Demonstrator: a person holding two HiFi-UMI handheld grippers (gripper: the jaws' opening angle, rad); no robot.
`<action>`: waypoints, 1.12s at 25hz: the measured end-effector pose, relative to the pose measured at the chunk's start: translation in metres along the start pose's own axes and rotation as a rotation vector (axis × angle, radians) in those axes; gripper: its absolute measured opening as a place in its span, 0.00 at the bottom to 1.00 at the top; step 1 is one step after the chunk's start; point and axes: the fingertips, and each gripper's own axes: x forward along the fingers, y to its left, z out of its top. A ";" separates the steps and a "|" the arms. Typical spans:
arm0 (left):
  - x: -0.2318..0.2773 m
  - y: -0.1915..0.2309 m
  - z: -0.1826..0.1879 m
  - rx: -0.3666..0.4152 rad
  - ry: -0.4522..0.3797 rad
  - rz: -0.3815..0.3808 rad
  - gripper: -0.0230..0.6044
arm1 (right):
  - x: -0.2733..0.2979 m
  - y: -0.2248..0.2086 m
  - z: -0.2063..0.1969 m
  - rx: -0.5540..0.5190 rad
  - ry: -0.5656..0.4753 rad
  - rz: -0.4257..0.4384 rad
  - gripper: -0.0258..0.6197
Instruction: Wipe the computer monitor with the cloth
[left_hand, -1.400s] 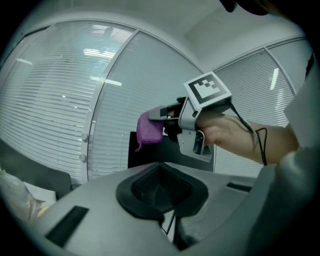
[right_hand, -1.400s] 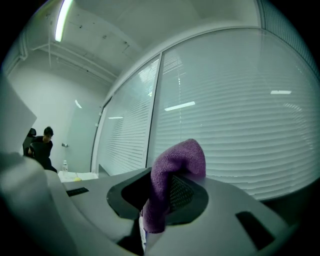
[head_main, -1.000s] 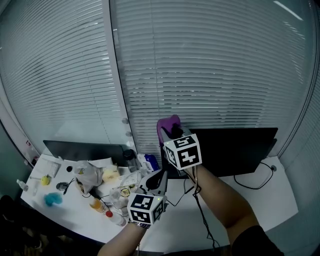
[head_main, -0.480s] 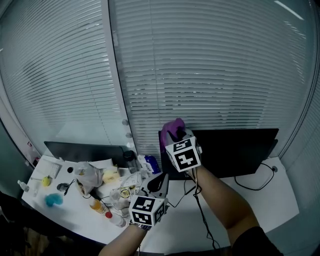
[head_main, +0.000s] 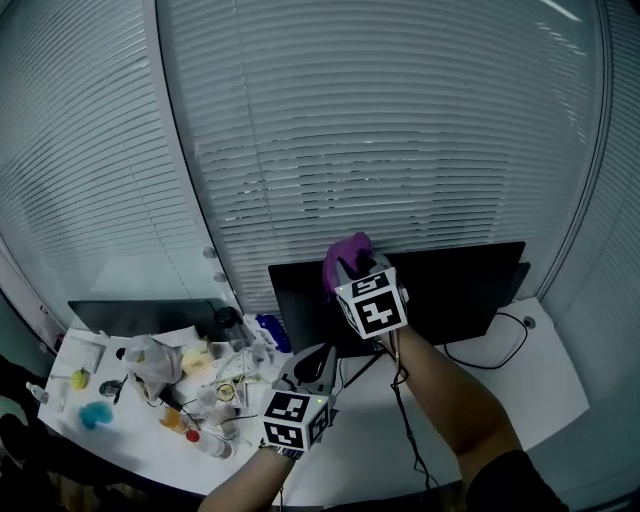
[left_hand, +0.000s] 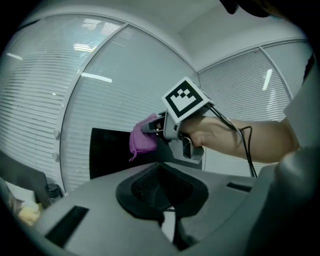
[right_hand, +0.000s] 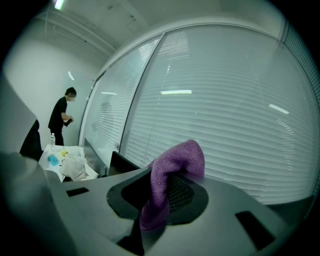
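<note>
1. Nearest the body, the left gripper (head_main: 316, 362) is held low over the desk (head_main: 500, 385). In its own view its jaws are seen pressed together, with nothing between them.
2. Higher and further out, the right gripper (head_main: 352, 266) is raised. Its jaws are pinched on the purple cloth (right_hand: 172, 172), which is folded over the pads and hangs down in front of them.
3. The cloth is judged light, soft and limp, so it will drape and bunch rather than keep a flat face. It is best clamped by a bunched fold deep between the jaws, as here, with loose fabric left forward for wiping.
4. The cloth is carried at the top edge of the monitor (head_main: 455, 290), towards its left half. Whether contact is made cannot be told.
5. The monitor is judged stiff but fragile, and likely to rock if pushed hard. Light pressure is called for. If it is to be steadied by the idle gripper, the frame should be taken, never the dark panel.
6. Behind everything, closed blinds (head_main: 400, 130) are seen.
</note>
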 end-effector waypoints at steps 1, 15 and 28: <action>0.005 -0.008 -0.001 0.003 0.003 -0.011 0.05 | -0.006 -0.010 -0.004 0.009 0.003 -0.010 0.16; 0.085 -0.135 0.008 0.023 0.024 -0.132 0.05 | -0.091 -0.174 -0.054 0.071 0.060 -0.140 0.16; 0.156 -0.235 -0.006 0.053 0.051 -0.171 0.05 | -0.149 -0.301 -0.111 0.120 0.067 -0.201 0.16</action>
